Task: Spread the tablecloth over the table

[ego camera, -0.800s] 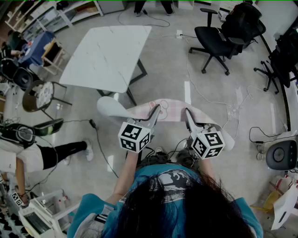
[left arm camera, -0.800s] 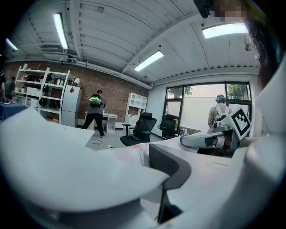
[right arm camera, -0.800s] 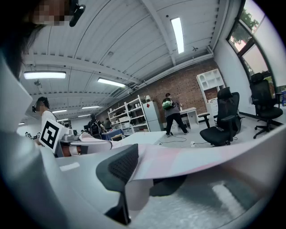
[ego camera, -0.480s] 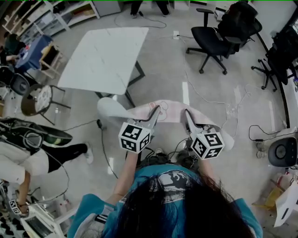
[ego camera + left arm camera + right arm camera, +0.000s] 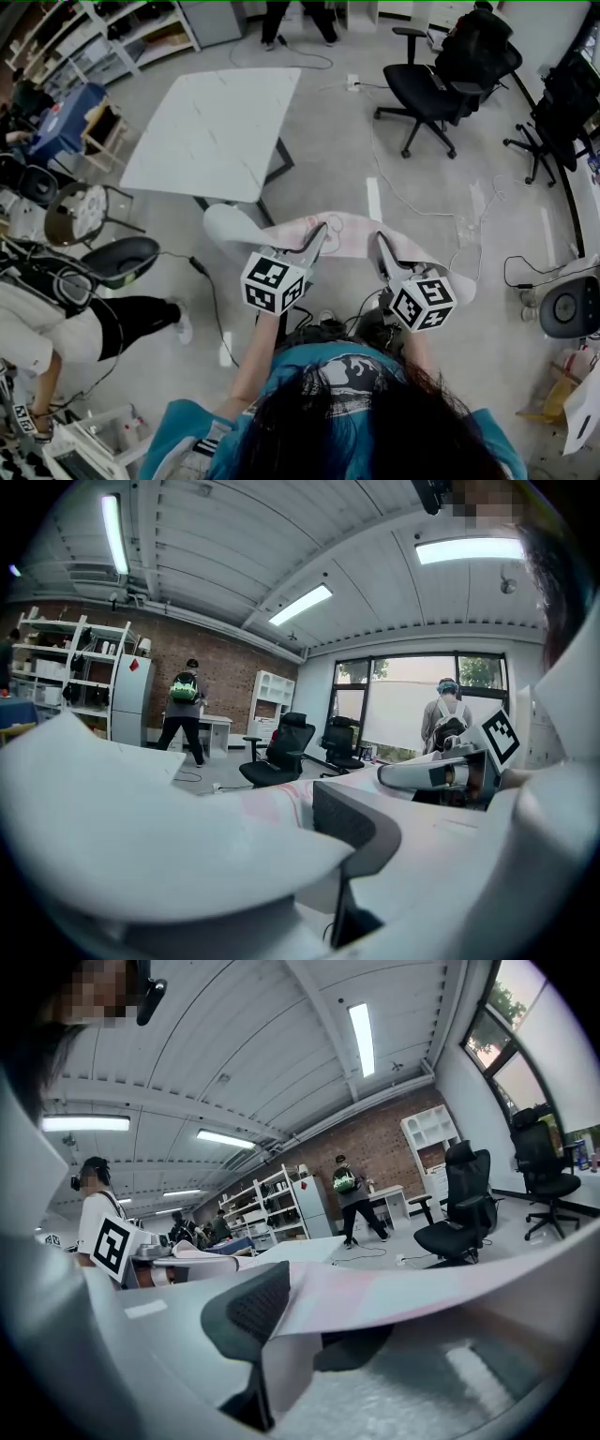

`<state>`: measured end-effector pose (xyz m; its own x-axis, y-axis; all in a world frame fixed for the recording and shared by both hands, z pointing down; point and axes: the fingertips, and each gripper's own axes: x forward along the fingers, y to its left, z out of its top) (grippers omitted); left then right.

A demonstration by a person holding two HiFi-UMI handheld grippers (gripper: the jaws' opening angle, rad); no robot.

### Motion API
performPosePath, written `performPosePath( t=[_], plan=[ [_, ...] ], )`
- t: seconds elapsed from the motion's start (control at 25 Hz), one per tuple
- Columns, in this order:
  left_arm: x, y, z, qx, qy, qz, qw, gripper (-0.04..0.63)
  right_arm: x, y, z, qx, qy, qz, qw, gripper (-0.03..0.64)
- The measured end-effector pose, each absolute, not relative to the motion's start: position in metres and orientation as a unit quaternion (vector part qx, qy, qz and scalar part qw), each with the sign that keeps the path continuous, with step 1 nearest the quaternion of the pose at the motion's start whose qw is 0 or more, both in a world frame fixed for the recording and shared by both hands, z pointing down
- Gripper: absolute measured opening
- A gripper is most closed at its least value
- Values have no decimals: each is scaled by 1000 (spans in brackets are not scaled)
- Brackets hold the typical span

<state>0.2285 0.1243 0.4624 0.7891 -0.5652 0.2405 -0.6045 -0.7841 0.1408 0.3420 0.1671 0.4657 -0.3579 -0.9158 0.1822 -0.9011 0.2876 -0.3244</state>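
The left gripper (image 5: 317, 234) and right gripper (image 5: 376, 242) each pinched the pink tablecloth (image 5: 345, 228), which hung between them well short of the table (image 5: 220, 117) at far left. The cloth wanted carrying over taut, with both grips firm.

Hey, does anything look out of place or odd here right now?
Nothing is spilled or damaged. The one oddity: the tablecloth hangs bunched in mid-air, gripped by the left tongs and the right tongs, while the white table ahead stands bare, apart from the cloth.
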Motion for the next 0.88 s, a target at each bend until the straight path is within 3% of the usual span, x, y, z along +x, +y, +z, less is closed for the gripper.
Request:
performPosePath(
  t=[0.88],
  plan=[
    [228, 70, 444, 946, -295, 90, 98, 78, 340, 116, 446, -540, 816, -201, 35, 80]
  ],
)
